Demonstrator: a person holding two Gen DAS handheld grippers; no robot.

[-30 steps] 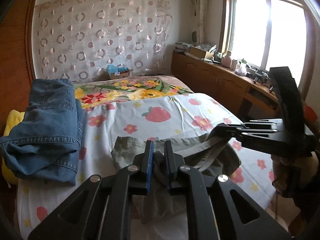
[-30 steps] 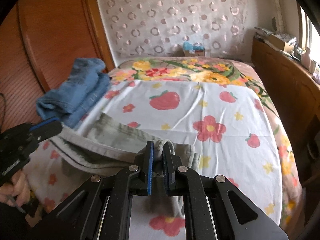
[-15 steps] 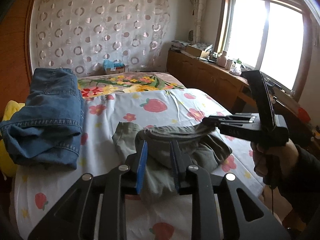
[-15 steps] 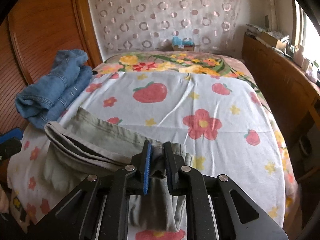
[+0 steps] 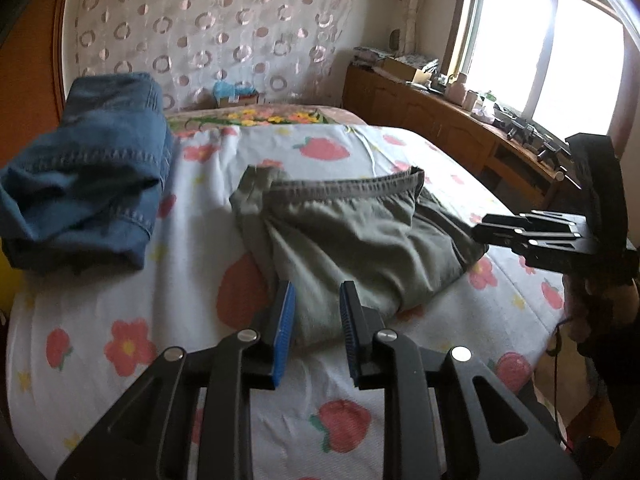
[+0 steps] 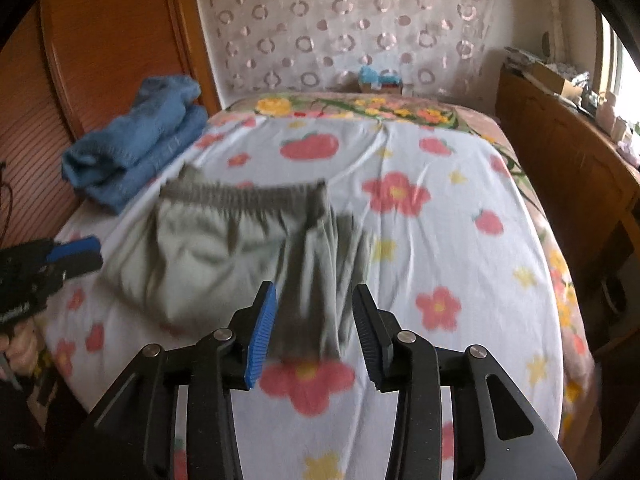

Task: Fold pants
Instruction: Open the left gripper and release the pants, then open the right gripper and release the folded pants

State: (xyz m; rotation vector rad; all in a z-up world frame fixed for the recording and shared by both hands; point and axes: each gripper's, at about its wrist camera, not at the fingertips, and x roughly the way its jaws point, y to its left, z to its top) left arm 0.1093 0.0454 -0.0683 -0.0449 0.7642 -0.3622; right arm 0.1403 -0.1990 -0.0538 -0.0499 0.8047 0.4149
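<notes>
Pants (image 5: pixel 352 236) lie folded on the bedsheet (image 5: pixel 120 320), left tongs (image 5: pixel 316 320) and right tongs (image 6: pixel 314 320) both spread, holding nothing

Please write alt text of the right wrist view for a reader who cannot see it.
The open right gripper hangs over folded grey-green pants lying on a flower-print bedsheet. Folded blue jeans sit at the far left, and the left gripper shows at the left edge.

1 pr olive pants (image 5: pixel 356 236) folded just ahead of the fingers, 1 blue denim pile (image 5: pixel 92 184) ahead-left, 1 small box (image 6: pixel 380 80) far ahead, 2 grippers: left (image 5: pixel 316 320) & right (image 6: pixel 314 320), both w/ jaws apart.
</notes>
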